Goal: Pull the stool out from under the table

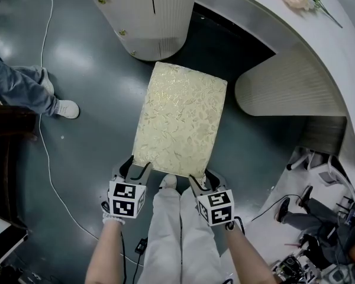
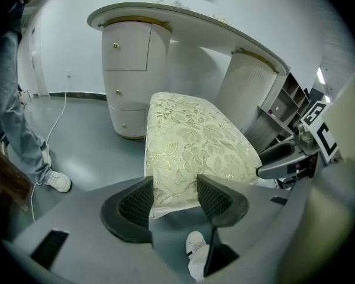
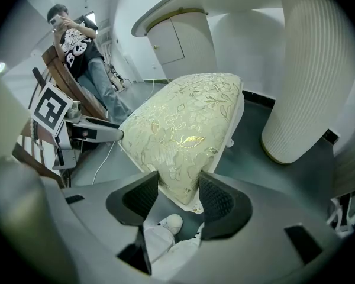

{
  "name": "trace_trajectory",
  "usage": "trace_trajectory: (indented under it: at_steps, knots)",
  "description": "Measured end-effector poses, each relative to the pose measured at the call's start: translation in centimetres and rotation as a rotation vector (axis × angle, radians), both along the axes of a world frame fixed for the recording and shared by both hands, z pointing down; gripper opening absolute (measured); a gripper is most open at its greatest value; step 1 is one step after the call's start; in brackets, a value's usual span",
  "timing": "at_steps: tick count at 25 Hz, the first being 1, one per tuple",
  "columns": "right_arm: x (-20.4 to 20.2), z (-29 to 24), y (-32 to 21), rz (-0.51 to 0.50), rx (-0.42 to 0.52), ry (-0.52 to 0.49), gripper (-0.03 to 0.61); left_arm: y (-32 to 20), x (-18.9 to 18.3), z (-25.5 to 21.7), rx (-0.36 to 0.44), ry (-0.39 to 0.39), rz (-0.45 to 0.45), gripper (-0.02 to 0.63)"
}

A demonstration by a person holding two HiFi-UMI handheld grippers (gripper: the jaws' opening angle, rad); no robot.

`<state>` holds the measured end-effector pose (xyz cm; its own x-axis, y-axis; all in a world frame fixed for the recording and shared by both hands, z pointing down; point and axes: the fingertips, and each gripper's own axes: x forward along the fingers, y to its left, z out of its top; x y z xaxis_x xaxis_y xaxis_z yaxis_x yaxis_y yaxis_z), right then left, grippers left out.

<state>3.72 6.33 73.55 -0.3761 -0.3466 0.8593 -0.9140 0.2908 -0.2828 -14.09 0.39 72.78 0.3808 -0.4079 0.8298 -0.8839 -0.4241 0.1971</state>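
Observation:
The stool (image 1: 180, 117), a rectangular seat in cream cloth with gold flowers, stands on the dark floor in front of the white curved table (image 1: 319, 46); its far end lies between the table's two pedestals. My left gripper (image 1: 136, 169) holds the seat's near left corner, and the cushion (image 2: 195, 147) fills the gap between its pads. At the near right corner my right gripper (image 1: 200, 181) does the same, its jaws standing wide with the cushion (image 3: 183, 123) pressed between them.
A drawer pedestal (image 1: 148, 16) and a ribbed pedestal (image 1: 284, 87) flank the stool's far end. A person in jeans (image 1: 23, 90) stands at the left beside a dark wooden chair (image 1: 6, 129). A white cable (image 1: 44, 147) runs over the floor. My legs (image 1: 171, 229) are just behind the stool.

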Motion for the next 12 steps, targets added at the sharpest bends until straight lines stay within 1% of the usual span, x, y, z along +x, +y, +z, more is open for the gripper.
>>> trace_trajectory:
  at_steps: [8, 12]
  knots:
    - [-0.6, -0.1, 2.6, -0.054, -0.019, 0.001, 0.219, 3.1, -0.8, -0.1, -0.044, -0.013, -0.029, 0.247]
    - [-0.7, -0.1, 3.3, -0.063, -0.022, 0.006, 0.219, 4.0, -1.1, 0.0, -0.058, -0.01, -0.026, 0.247]
